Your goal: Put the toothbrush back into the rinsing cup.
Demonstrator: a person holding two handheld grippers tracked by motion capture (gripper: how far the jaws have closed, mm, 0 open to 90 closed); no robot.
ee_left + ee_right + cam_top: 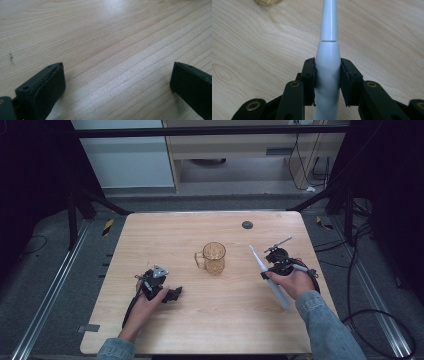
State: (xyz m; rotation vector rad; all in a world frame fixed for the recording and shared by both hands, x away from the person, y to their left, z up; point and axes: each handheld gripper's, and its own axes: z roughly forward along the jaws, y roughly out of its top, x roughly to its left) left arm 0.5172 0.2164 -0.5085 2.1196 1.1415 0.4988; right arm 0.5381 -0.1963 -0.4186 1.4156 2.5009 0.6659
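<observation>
1. At the left, near the front left corner of the table (150,227), we see the left gripper (172,294) resting low over the wood. Its jaws stand wide apart with only bare wood between them in the left gripper view (116,82), so it holds nothing.
2. In the middle of the table stands the amber glass mug (215,257), upright, with its handle turned to the left edge. It is well apart from the left gripper.
3. At the right, toward the right edge, the right gripper (264,274) is closed on the white electric toothbrush (267,276). In the right gripper view both pads press on its thick handle (327,75).
4. The long axis of the toothbrush runs from the front right up to the back left, and its thin head end points roughly toward the mug.
5. We judge that the right hand is the nearer one to the mug, so the coming move is probably to bring the head end leftward over the mug's mouth.
</observation>
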